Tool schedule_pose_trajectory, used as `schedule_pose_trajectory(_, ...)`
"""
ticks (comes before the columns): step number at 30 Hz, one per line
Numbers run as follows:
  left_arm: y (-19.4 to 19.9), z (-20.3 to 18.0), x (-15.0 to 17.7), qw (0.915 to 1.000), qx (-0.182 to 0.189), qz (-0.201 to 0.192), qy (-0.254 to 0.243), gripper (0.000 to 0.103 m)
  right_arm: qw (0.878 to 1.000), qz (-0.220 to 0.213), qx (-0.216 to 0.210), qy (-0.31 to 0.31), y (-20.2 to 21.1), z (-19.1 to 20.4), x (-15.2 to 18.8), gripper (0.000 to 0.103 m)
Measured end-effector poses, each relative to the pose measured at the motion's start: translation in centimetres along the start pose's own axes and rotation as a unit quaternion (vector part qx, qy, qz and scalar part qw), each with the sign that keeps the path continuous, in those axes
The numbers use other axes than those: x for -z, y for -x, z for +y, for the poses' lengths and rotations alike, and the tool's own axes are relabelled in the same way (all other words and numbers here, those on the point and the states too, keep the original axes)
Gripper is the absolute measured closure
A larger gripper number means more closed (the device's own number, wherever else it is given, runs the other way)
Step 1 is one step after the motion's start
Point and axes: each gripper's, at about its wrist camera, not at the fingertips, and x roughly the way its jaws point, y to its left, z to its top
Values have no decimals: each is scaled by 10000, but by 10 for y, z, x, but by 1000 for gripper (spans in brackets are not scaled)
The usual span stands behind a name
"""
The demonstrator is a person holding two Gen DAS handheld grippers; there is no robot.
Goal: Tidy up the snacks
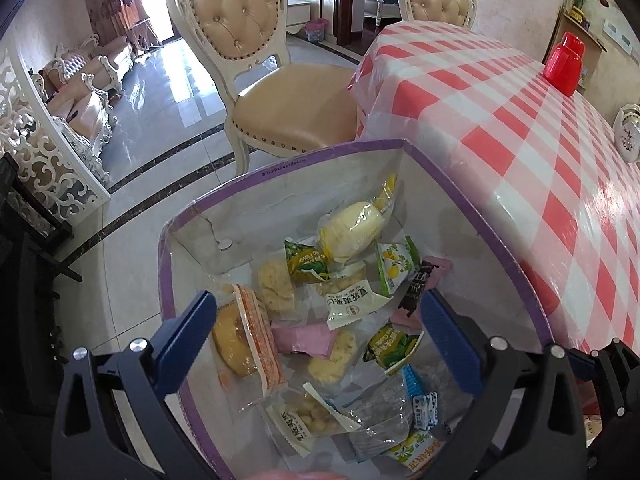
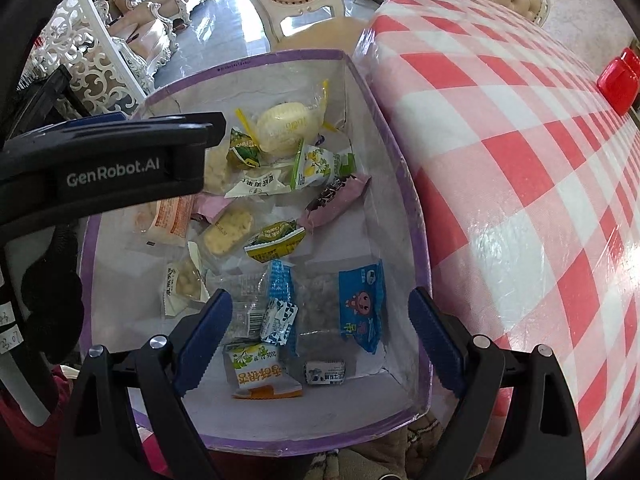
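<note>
A white box with a purple rim (image 1: 328, 152) (image 2: 280, 55) stands beside the table and holds several wrapped snacks. Among them are a pale yellow cake in clear wrap (image 1: 352, 232) (image 2: 286, 126), an orange-edged round cake (image 1: 244, 332), a pink-purple packet (image 2: 334, 200) and a blue packet (image 2: 362, 308). My left gripper (image 1: 318, 332) hangs open over the box's left half, with nothing between its blue pads. My right gripper (image 2: 320, 336) is open above the near end of the box, also holding nothing. The left gripper's black frame (image 2: 108, 172) crosses the right wrist view's left side.
The table with a red and white checked cloth (image 1: 520, 120) (image 2: 520, 160) runs along the box's right side. A red container (image 1: 564, 64) (image 2: 618, 76) stands on it. A cream padded chair (image 1: 260, 80) sits beyond the box on a glossy tiled floor.
</note>
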Motion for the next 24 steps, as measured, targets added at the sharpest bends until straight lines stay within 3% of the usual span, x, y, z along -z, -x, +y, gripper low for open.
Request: schedule_pose_trajectory(24, -6, 3, 3, 9999, 36, 113, 63, 1, 10000, 38, -28, -21, -2, -1, 1, 16)
